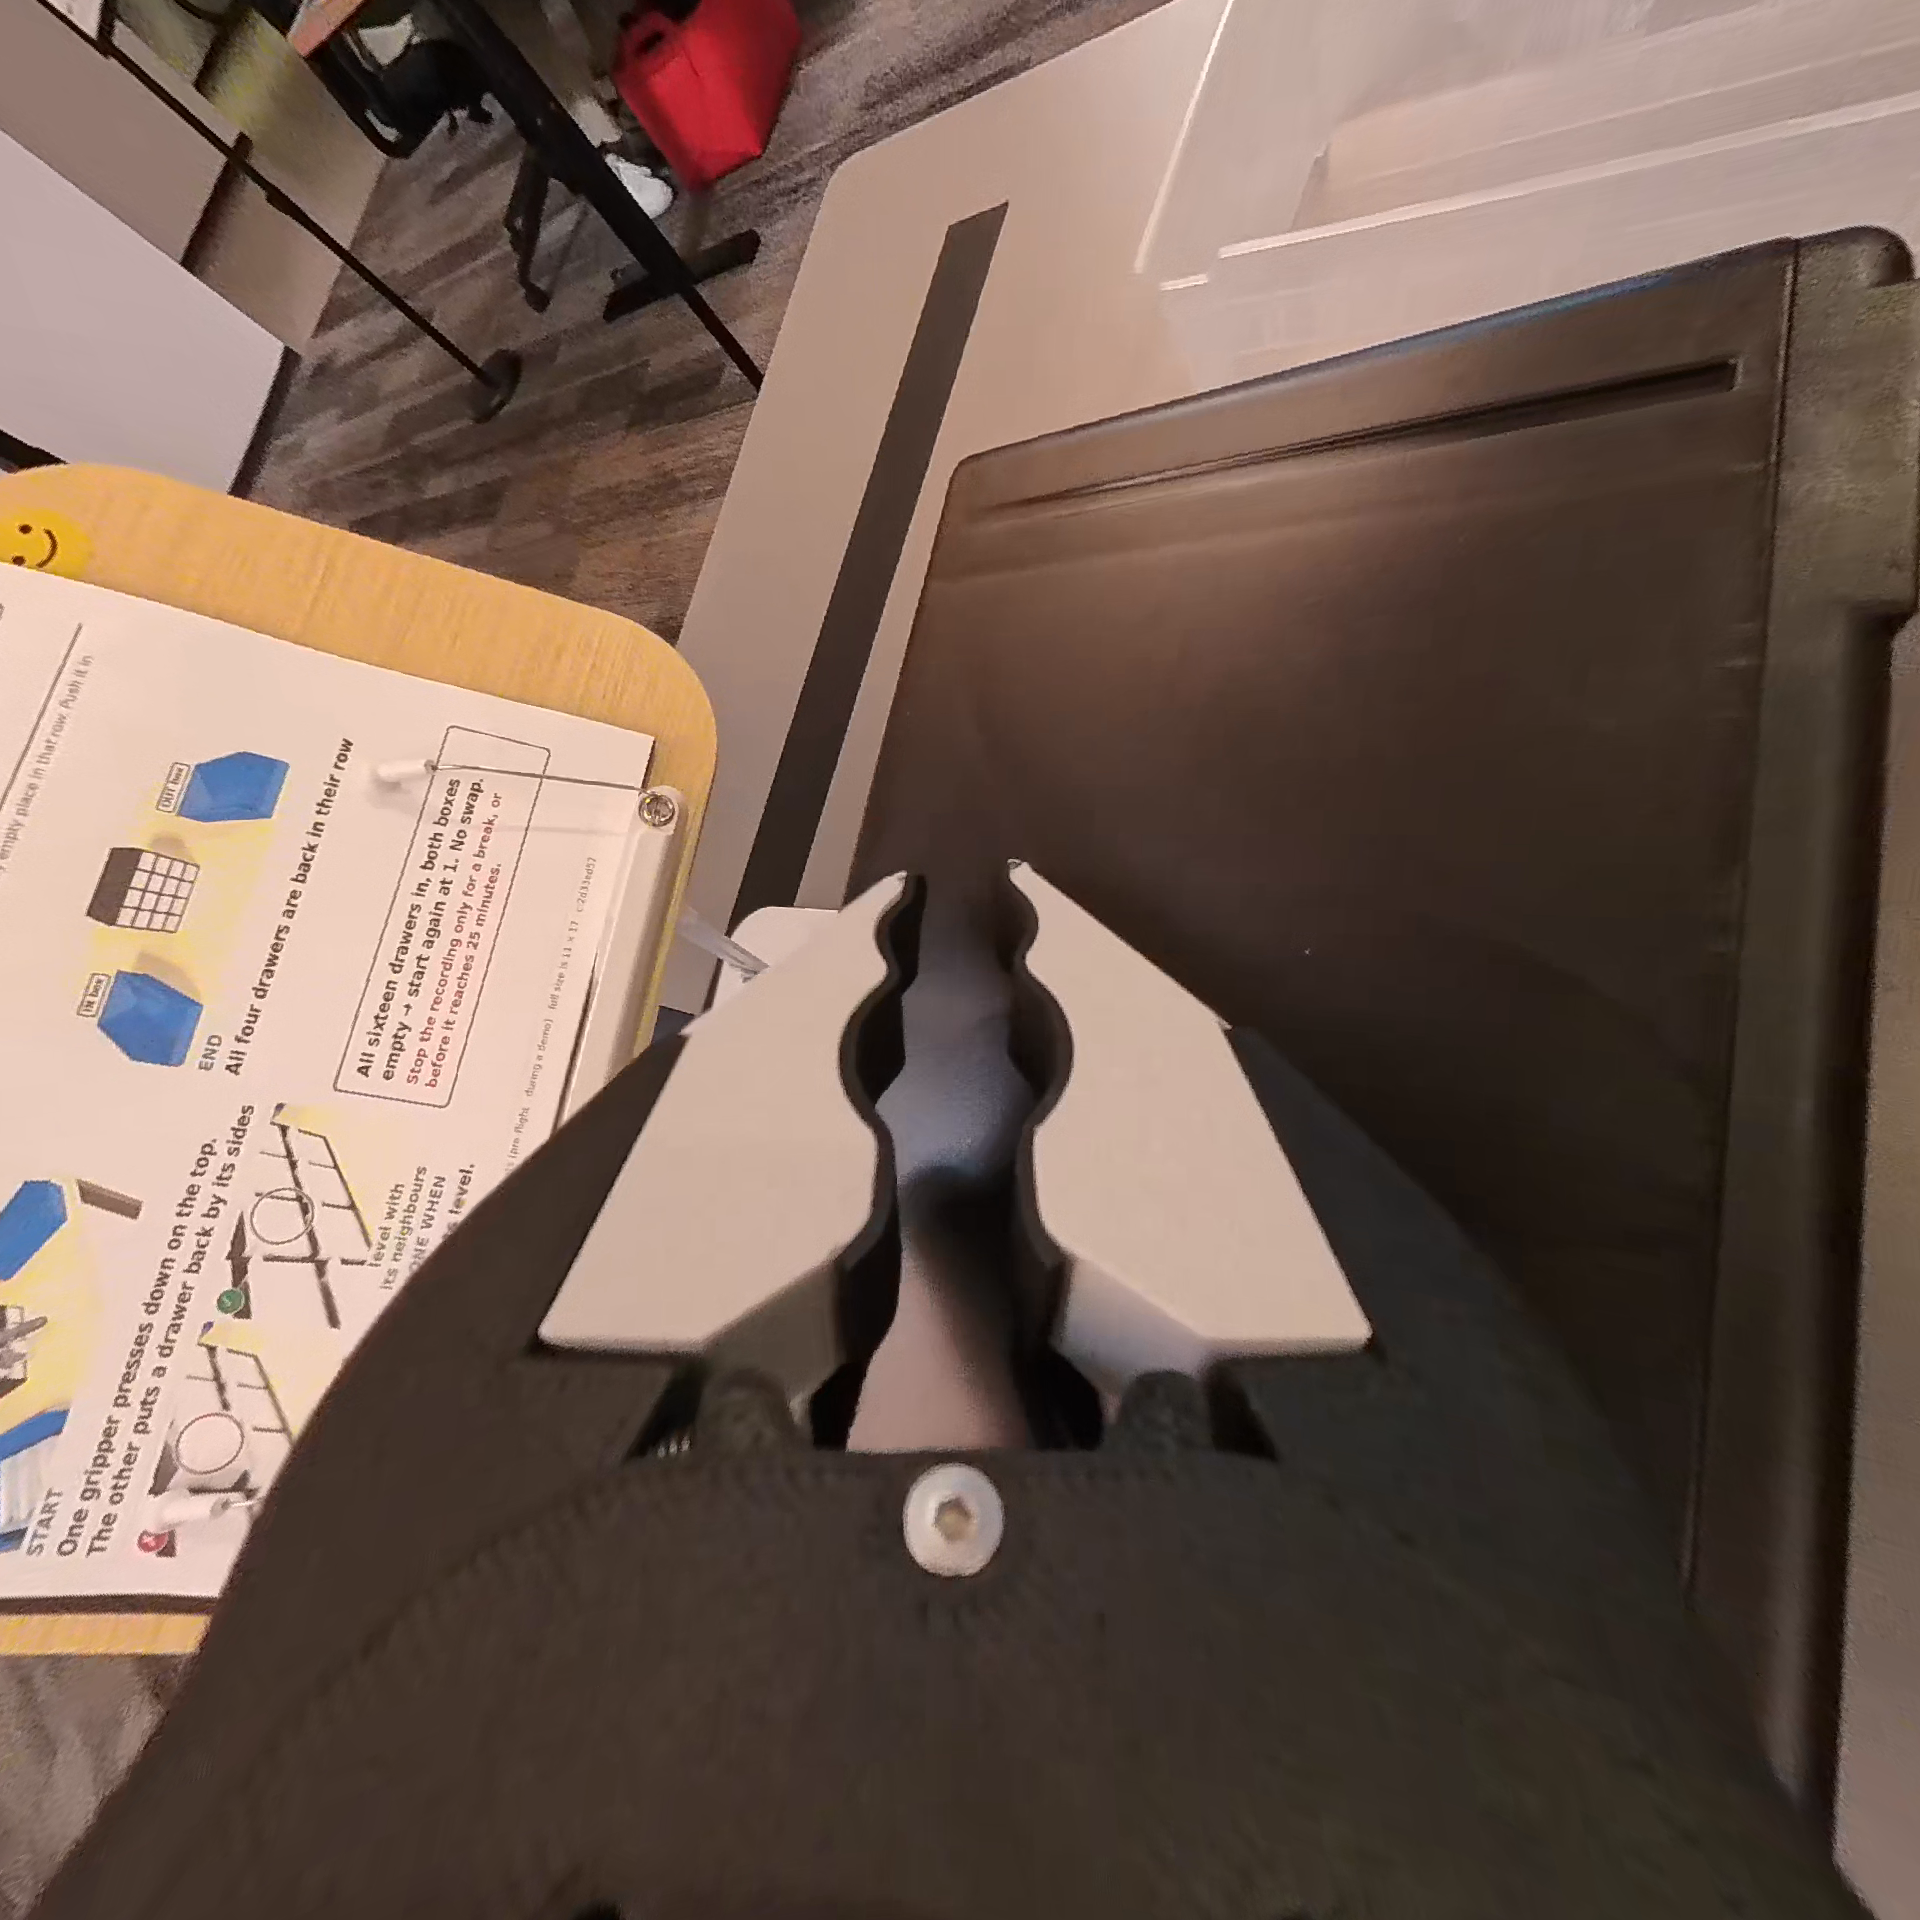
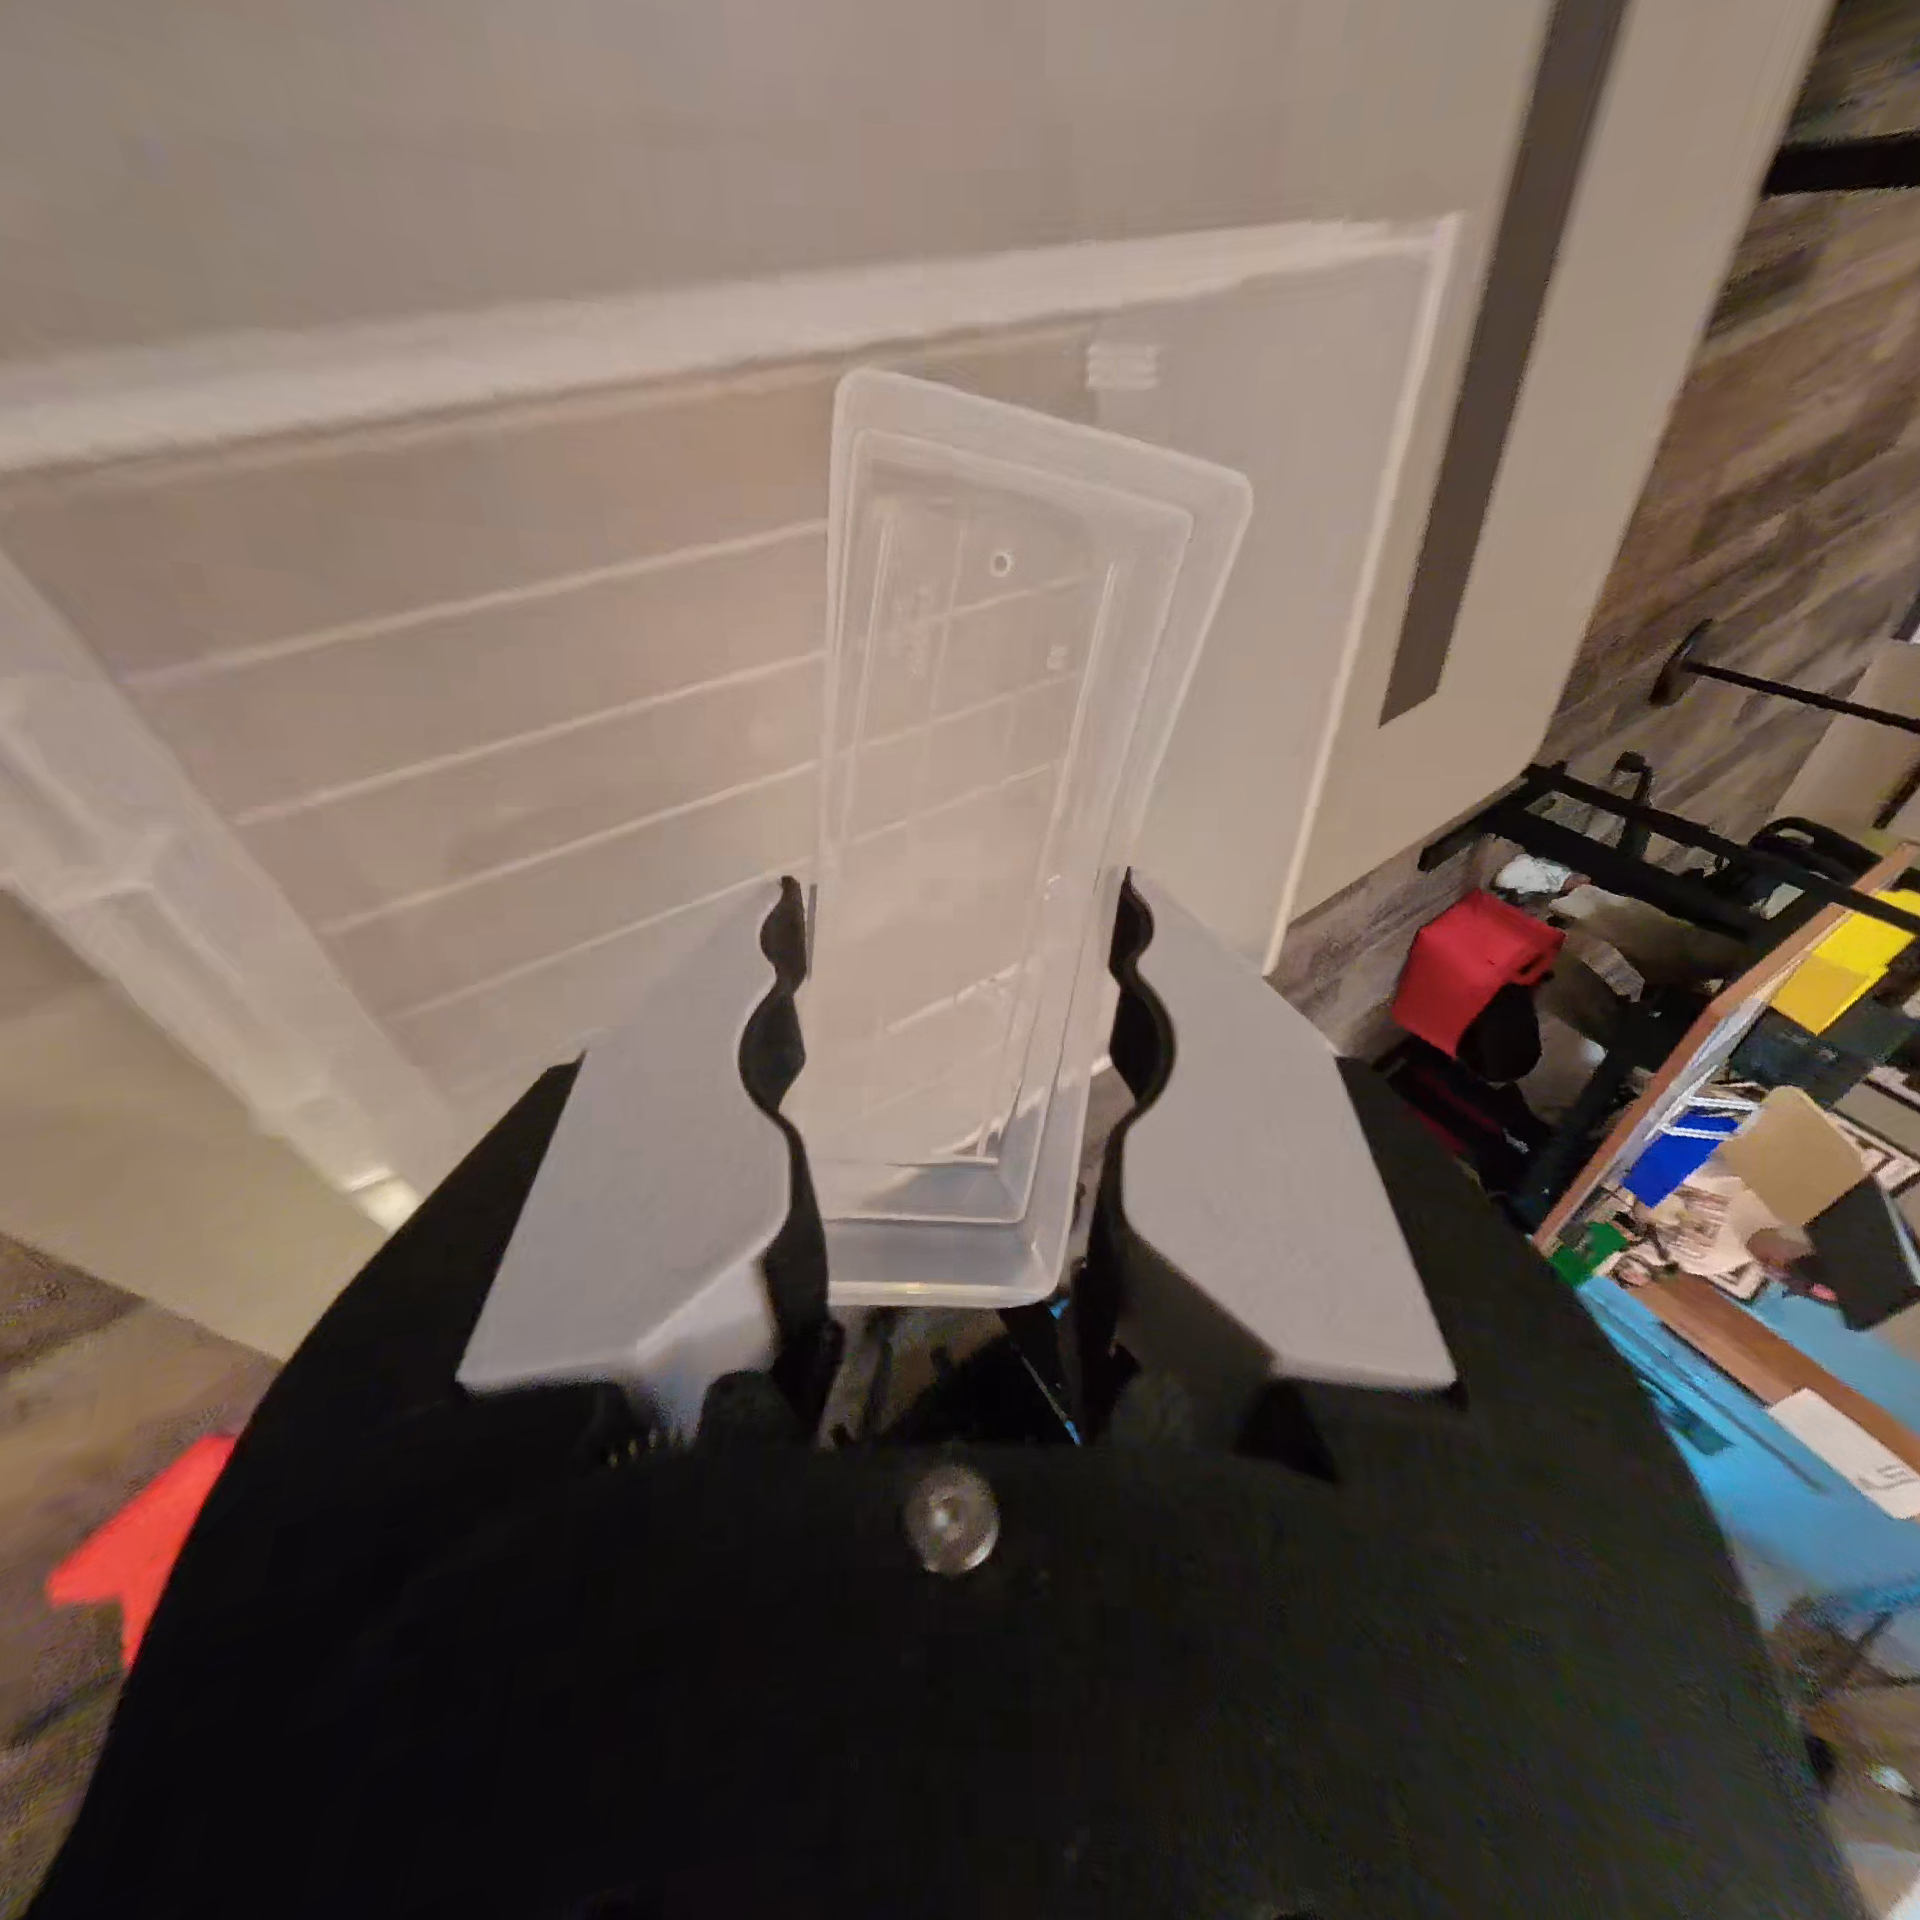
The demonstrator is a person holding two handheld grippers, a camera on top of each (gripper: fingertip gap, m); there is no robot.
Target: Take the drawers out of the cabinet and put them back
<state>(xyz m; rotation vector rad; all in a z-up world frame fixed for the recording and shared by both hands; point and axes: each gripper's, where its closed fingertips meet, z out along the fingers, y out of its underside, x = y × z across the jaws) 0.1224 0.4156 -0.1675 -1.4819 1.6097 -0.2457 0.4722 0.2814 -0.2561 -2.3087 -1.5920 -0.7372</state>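
Observation:
The black cabinet [image 1: 1351, 831] fills the right of the left wrist view, seen from above on its flat top. My left gripper [image 1: 961, 883] is shut and empty, with its tips at the cabinet's near left edge; I cannot tell whether it touches. In the right wrist view my right gripper [image 2: 961, 894] is shut on a clear plastic drawer [image 2: 987, 675] by its two long sides. The drawer points away from me, open side toward the camera, and is empty. It is held over a large clear plastic bin [image 2: 520, 675].
A white table [image 1: 810, 416] with a dark strip holds the cabinet and the clear bin [image 1: 1455, 156]. A printed instruction sheet [image 1: 260, 987] lies on a yellow-edged board at the left. A red container [image 2: 1475, 966] and cluttered tables [image 2: 1766, 1195] stand on the floor beyond.

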